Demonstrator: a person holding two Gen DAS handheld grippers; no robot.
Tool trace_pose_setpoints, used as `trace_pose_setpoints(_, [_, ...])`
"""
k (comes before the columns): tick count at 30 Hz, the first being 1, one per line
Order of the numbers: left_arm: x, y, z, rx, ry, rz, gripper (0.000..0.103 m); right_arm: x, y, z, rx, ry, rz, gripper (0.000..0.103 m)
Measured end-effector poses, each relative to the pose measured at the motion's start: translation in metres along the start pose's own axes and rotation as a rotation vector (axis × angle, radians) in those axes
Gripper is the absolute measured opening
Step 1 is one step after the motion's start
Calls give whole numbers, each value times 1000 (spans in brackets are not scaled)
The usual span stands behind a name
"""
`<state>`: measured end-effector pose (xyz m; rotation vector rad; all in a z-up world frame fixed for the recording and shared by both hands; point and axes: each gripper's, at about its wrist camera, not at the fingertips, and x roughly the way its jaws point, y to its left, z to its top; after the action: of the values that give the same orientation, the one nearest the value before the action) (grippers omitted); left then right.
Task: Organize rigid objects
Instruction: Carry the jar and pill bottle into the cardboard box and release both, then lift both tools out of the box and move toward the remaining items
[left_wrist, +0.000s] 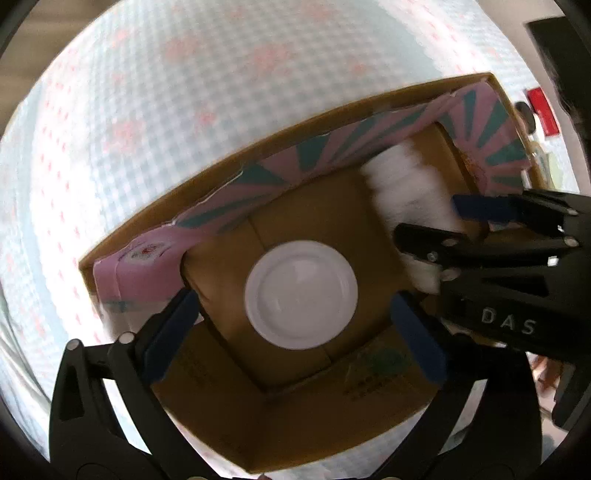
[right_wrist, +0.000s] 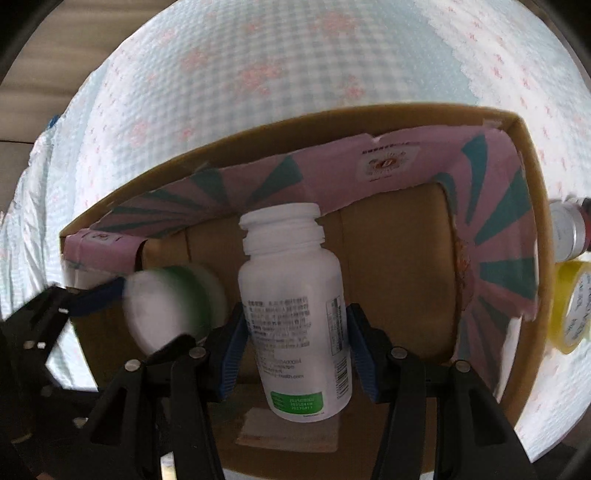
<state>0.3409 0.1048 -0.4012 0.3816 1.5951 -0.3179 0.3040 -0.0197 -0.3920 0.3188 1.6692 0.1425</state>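
An open cardboard box (left_wrist: 207, 417) with pink-and-teal flaps lies on a checked cloth. Seen from above, a round white-lidded jar (left_wrist: 301, 293) stands inside it, between the wide-apart fingers of my left gripper (left_wrist: 295, 297), which is open and not touching it. In the right wrist view that jar (right_wrist: 173, 306) is a white and green blur. A capless white bottle (right_wrist: 295, 314) with a green label lies tilted in the box (right_wrist: 258, 133). My right gripper (right_wrist: 295, 332) straddles it, pads right beside its sides without pressing. From the left wrist view the bottle (left_wrist: 402, 184) is blurred beside the right gripper (left_wrist: 428, 221).
Outside the box's right wall lie a yellow jar (right_wrist: 570, 306) and a silver-capped bottle (right_wrist: 567, 229). The pale blue checked cloth with pink flowers (right_wrist: 258, 74) spreads all around. A red object (left_wrist: 543, 110) shows beyond the box's far corner.
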Motion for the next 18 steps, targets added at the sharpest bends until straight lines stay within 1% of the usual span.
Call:
trace_pose_setpoints(1, [-1,0,0,3,1,4,103,-1,-1,0,6,0,-1,70])
trace_pose_setpoints(2, [-2,0,-1,2,5,6,103,-1,-4,0,18,20,5,103])
trace_pose_setpoints(4, [-4,2,-3,-18,7,-6,103,-1,-8,-2,28,62,32,103])
trace_pose_setpoints(5, [-5,4,-4,-34,8,-13,103,-2,-9,-3,26,63,41,103])
trace_pose_setpoints(8, [-9,8,-6,-71,12,-17,103,-11,-11,-9,-6,34,33,103])
trace_pose_setpoints(9, [-11,9,-11,-80,10,-16,103,-13,-11,-11,-10,33,34,103])
trace_pose_setpoints(12, [-21,11,-18,-99,-1,-14,103,-23,-12,-21,0,22,56,103])
trace_pose_setpoints(14, [-31,10,-21,-107,-15,-8,103,-34,-9,-27,-2,-5,64,103])
trace_pose_setpoints(18, [-58,11,-39,-133,-52,1,103,-60,-3,-36,-28,-43,59,103])
